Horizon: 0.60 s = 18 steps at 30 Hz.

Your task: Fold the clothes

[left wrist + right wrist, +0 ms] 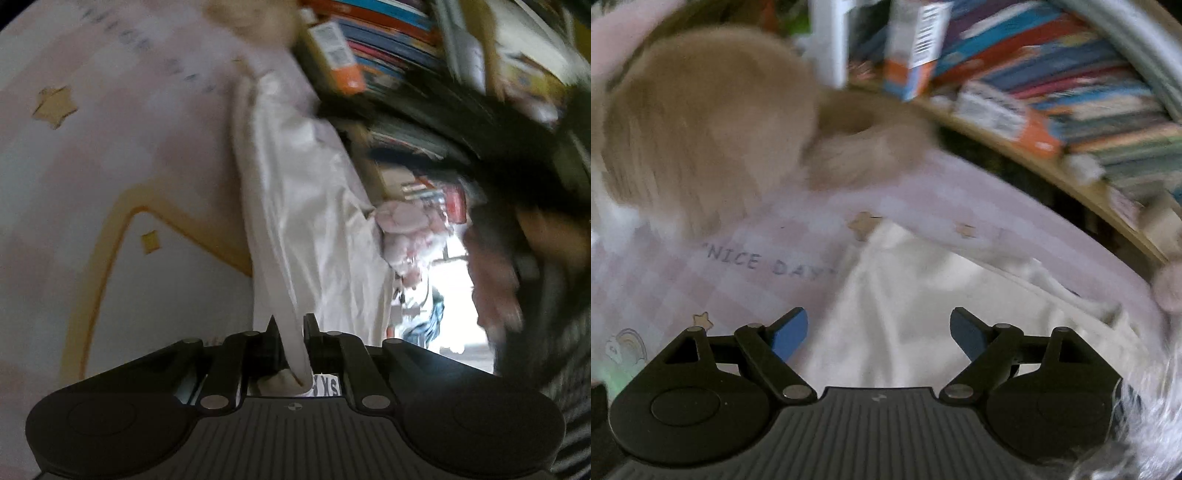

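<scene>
Pale pink checked bedsheet point(683, 280) carries gold stars and dark lettering; on it, a plain cream-white garment point(905, 314); beside, a tan plush toy point(701, 122).

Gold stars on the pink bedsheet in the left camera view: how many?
2: a large star upper left, a small star lower down. The white garment may hide more.

The white garment point(314, 229) is soft, thin cloth with many wrinkles. One long, narrow part of it is pulled up into a tight strip, and its end is bunched. A small white tag with the letters XS shows at that end. The rest of the white garment point(923, 306) lies crumpled on a pale pink checked cover with little gold stars. It is not folded flat yet.
</scene>
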### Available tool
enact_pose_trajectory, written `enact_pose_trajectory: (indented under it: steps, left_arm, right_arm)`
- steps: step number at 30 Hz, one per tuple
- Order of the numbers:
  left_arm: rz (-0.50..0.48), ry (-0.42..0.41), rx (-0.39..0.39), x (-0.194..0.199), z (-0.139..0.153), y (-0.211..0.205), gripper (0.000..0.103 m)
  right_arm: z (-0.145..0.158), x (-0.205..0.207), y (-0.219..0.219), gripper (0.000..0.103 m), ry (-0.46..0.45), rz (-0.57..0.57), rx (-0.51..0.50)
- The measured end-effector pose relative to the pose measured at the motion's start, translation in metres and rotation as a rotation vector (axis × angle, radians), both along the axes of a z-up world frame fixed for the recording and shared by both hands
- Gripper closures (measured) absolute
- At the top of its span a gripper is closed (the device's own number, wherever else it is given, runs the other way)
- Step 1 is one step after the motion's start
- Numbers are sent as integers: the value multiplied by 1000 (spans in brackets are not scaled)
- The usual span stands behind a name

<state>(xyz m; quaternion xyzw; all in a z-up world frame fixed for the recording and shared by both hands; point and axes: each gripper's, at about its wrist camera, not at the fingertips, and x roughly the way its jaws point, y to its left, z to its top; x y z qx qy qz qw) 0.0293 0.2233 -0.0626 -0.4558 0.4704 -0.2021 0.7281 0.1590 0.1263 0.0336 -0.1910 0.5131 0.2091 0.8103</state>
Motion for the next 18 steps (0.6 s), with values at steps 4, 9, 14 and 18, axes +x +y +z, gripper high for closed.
enact_pose_trajectory:
  steps: [4,9,14,18]
  left_arm:
    - [-17,-5,3,2,1,-4,93]
    - [-41,-33,15,4,6,-6,94]
    - [-71,-68,33,6,14,-11,95]
    - [-97,-98,48,7,20,-15,95]
  right_arm:
    - [-29,12,37,22,27,68,-138]
    - [-52,13,62,26,19,126,-285]
    - [-64,14,66,29,33,153,-379]
    - [-70,15,62,33,24,165,-424]
